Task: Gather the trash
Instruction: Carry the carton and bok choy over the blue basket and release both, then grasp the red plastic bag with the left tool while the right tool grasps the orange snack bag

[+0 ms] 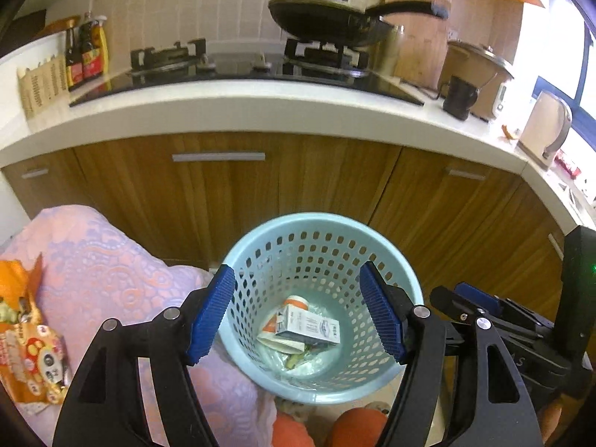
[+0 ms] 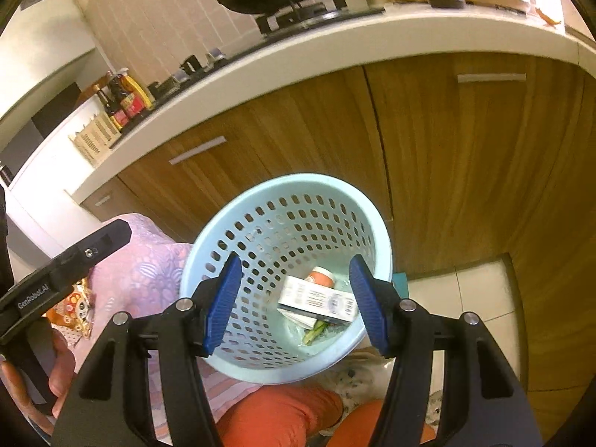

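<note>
Both tools angled steeply down over one pale blue perforated wastebasket [image 1: 406, 283] on the floor by the wood-fronted kitchen cabinets [image 1: 223, 186]. Left gripper [image 1: 296, 314] spread, nothing between its blue pads [image 1: 210, 314]. Right gripper [image 2: 294, 305] likewise spread and empty. In the right wrist view, a hand [image 2: 56, 365] wrapped around the left tool's handle. Inside the wastebasket: one white carton [image 1: 309, 327], one orange-and-white cup [image 1: 296, 302], some crumpled scraps beneath. One orange snack wrapper [image 1: 28, 350] lying on one pink patterned cloth [image 1: 111, 260] just left of the wastebasket.
</note>
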`<state>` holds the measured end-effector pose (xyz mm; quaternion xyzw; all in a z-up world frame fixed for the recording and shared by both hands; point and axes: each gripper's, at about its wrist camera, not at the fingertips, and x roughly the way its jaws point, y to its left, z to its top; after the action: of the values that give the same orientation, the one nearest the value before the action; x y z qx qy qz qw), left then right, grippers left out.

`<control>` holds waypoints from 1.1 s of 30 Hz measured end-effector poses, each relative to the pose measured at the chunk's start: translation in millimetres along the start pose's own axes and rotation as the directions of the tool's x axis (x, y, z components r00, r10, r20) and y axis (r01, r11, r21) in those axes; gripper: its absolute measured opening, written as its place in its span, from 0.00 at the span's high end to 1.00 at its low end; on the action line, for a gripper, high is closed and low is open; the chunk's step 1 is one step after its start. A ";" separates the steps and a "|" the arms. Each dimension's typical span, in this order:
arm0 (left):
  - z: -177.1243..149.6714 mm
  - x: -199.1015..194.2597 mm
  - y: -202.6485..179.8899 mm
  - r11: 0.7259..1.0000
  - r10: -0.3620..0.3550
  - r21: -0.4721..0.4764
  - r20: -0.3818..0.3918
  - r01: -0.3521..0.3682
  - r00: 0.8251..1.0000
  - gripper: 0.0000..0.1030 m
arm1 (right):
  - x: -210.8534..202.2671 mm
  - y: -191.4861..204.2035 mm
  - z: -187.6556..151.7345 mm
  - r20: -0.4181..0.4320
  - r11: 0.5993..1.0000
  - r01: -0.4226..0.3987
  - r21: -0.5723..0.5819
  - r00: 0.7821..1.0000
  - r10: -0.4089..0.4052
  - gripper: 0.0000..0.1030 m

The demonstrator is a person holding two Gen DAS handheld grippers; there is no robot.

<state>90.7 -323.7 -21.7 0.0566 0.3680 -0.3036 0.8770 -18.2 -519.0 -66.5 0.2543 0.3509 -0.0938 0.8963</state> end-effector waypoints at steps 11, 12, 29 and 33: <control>-4.2 -96.6 34.1 0.999 0.033 -0.043 0.147 -0.027 0.989 0.34 | -25.2 58.6 -6.2 0.025 0.994 -0.046 -0.103 0.998 0.049 0.45; -5.4 -106.4 38.8 0.998 0.039 -0.048 0.160 -0.032 0.986 0.33 | -27.6 68.2 -8.0 0.027 0.991 -0.054 -0.121 0.998 0.057 0.45; -99.0 -287.6 233.4 0.909 0.349 -0.337 0.300 -0.243 0.888 0.23 | -26.4 250.5 -81.8 -0.038 0.855 -0.221 -0.469 0.972 0.231 0.45; -126.1 -301.2 287.9 0.865 0.390 -0.434 0.265 -0.252 0.882 0.23 | -10.4 293.2 -106.2 -0.055 0.815 -0.244 -0.526 0.966 0.254 0.45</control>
<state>14.9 97.8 56.1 -0.1102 0.2467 -0.0777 0.9597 14.0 -213.5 -11.5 0.0410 0.3186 0.1220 0.9391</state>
